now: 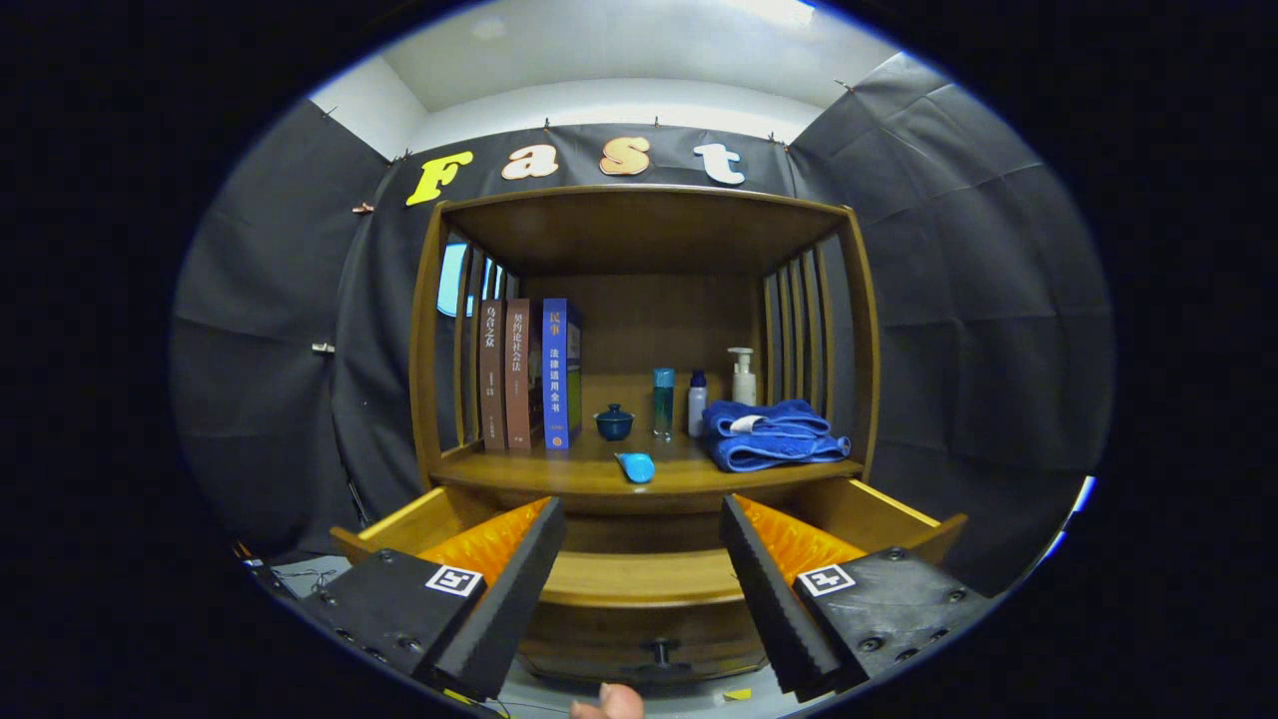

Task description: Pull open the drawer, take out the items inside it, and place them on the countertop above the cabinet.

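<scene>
Wooden cabinet [429, 330], its drawer [639, 579] pulled open below the gripper [639, 559], whose fingers stand wide apart, holding nothing. On the countertop [559, 469] beyond them, left to right: three upright books [529, 374], lidded cup [613, 422], small blue item [636, 466] near the front edge, two bottles [663, 402], pump bottle [742, 376], folded blue towel [774, 434].

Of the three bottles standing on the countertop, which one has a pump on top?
The white bottle, nearest the folded blue towel. The teal bottle and the small blue-capped bottle have plain caps. The claw is open.
</scene>
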A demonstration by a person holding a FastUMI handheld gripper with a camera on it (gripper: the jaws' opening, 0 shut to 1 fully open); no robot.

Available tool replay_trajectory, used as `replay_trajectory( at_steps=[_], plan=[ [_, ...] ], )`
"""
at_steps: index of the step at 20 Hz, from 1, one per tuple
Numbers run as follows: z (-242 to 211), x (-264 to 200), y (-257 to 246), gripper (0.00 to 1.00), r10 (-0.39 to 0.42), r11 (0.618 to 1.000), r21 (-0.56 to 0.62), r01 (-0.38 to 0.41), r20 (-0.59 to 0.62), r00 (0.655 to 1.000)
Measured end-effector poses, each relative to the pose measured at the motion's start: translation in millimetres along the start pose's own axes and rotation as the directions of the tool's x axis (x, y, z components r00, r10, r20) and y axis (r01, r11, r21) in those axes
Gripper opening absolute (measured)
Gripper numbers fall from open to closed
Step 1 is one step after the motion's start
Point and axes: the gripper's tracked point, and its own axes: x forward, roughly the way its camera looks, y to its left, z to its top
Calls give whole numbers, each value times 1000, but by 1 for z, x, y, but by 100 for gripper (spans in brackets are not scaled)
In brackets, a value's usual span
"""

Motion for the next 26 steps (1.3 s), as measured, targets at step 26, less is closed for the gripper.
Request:
replay_trajectory(
  at_steps=[26],
  plan=[
    [-110,15,-6,100,11,998,-58,-25,-224,975]
  ],
)
